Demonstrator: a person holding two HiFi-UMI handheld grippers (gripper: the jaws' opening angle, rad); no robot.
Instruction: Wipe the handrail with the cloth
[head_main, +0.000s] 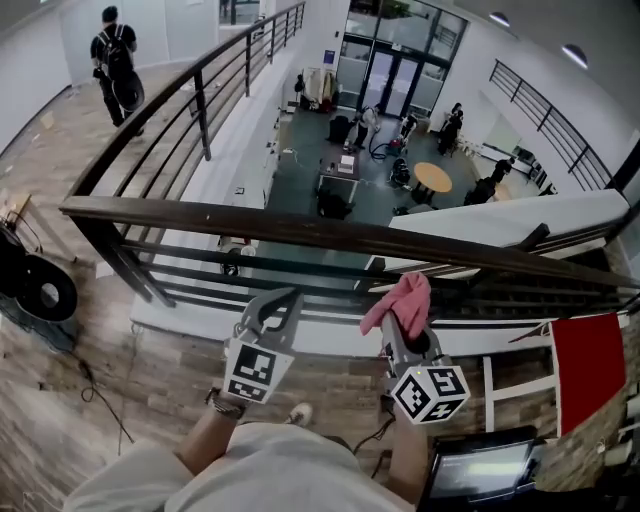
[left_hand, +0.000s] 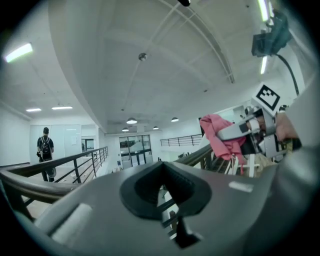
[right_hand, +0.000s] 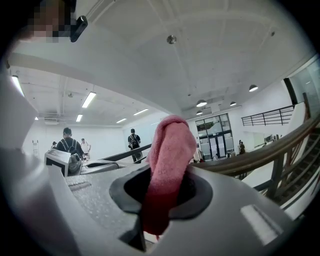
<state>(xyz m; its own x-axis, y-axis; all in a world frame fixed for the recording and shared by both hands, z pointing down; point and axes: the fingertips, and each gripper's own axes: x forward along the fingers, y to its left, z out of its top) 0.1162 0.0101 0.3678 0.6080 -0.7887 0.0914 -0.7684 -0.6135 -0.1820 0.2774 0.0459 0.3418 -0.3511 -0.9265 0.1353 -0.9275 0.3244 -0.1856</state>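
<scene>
Task thing: pink cloth (head_main: 399, 300), bunched and sticking up out of the R gripper (head_main: 406, 320); hangs in air on the near side of the handrail (head_main: 300, 228), close but not touching.
R gripper: clenched on the cloth. The right gripper view shows the cloth (right_hand: 169, 155) pinched between the pads and standing up past the tips, w/ the handrail (right_hand: 260, 150) off to the right, apart from it.
L gripper (head_main: 275, 308): jaws closed together, nothing between them. Only rail bars show through the gap in the left gripper view. Held beside the R one, also short of the rail.
Handrail: dark wood top rail on black bars, runs across the view, then turns away along the walkway at left.
Done so far: cloth is in hand and brought up to the rail.
Left to do: prob. all the wiping, since there is no cloth-to-rail contact now. Can't tell if any stretch is already clean.
Next (est.): press cloth onto the rail top, slide along it.
</scene>
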